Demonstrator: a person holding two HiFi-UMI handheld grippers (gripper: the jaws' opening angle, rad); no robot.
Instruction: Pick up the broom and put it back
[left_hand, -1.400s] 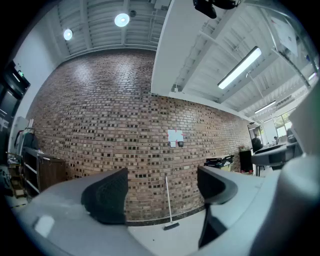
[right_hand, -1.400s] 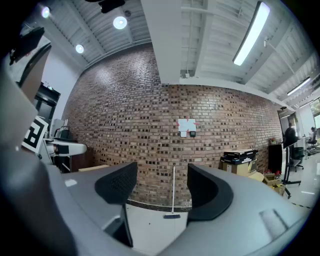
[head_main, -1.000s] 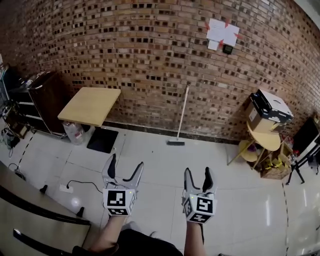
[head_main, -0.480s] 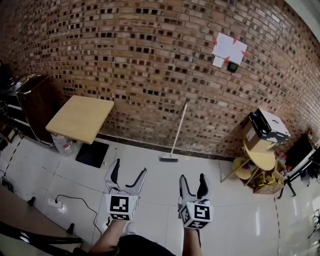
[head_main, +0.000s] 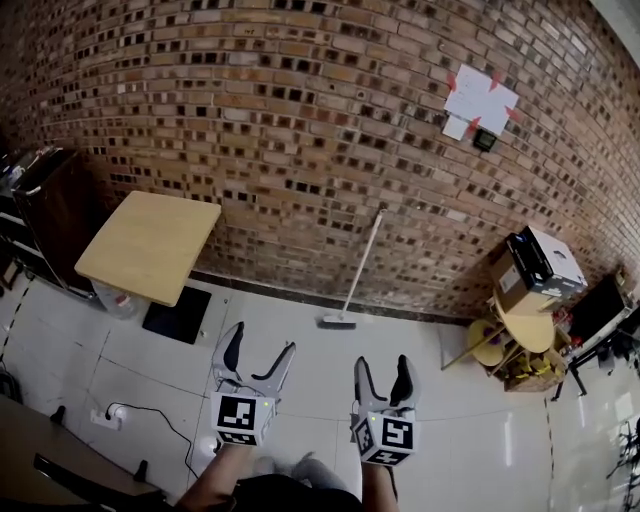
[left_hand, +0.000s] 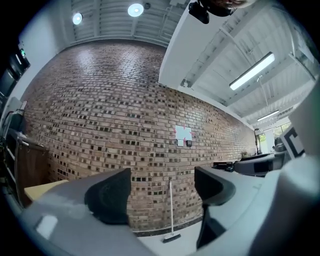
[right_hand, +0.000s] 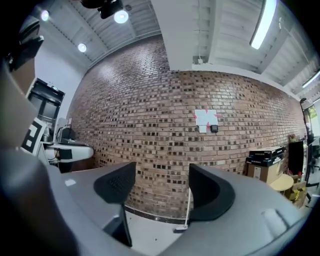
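Note:
A broom (head_main: 357, 273) with a pale handle leans upright against the brick wall, its head (head_main: 336, 322) on the white floor tiles. It also shows far off between the jaws in the left gripper view as the broom (left_hand: 170, 210), and beside the right jaw in the right gripper view as the broom (right_hand: 187, 211). My left gripper (head_main: 256, 353) is held level toward the wall with nothing between its jaws, which are closing a little. My right gripper (head_main: 383, 370) points the same way, empty, its jaws opening. Both are well short of the broom.
A wooden table (head_main: 150, 246) stands left of the broom, with a dark mat (head_main: 176, 314) beneath it. A round stool (head_main: 527, 331) with a cardboard box (head_main: 535, 266) sits at the right by the wall. A power strip and cable (head_main: 128, 418) lie on the floor at lower left.
Both grippers and the view have advanced toward the brick wall; the broom and wall now look nearer. The left jaws have narrowed slightly.

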